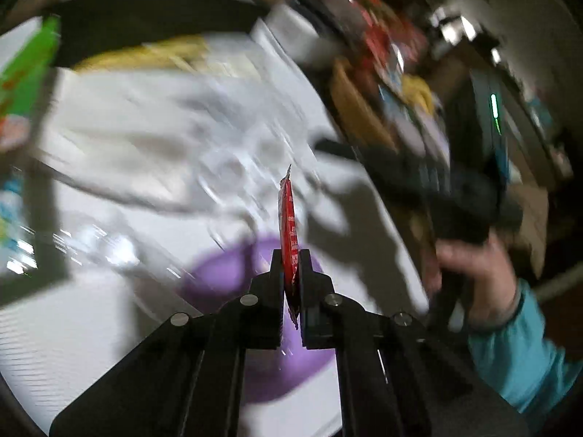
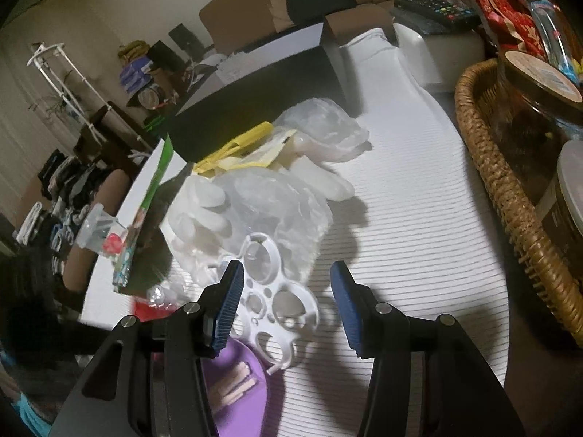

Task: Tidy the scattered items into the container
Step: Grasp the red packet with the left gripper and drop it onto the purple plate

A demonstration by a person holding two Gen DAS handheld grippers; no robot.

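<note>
At the bottom centre of the left wrist view, the left gripper (image 1: 291, 255) has its jaws closed on a thin red packet (image 1: 288, 229), seen edge-on: its long axis runs up the frame, the free end pointing toward the upper middle and the lower end hanging just below the jaws. Directly behind it lies the purple container (image 1: 233, 284) on the white table (image 1: 91, 327), so the step in hand looks like carrying the packet over for release; the next move would call for lowering over the bowl and parting the jaws. The view is badly blurred, so the height above the container cannot be told. In the right wrist view the right gripper (image 2: 288, 291) stands wide and empty over a white ringed plastic piece (image 2: 277, 309), with crumpled clear bags (image 2: 262, 204) beyond and a wicker basket (image 2: 492, 189) at the right edge.
</note>
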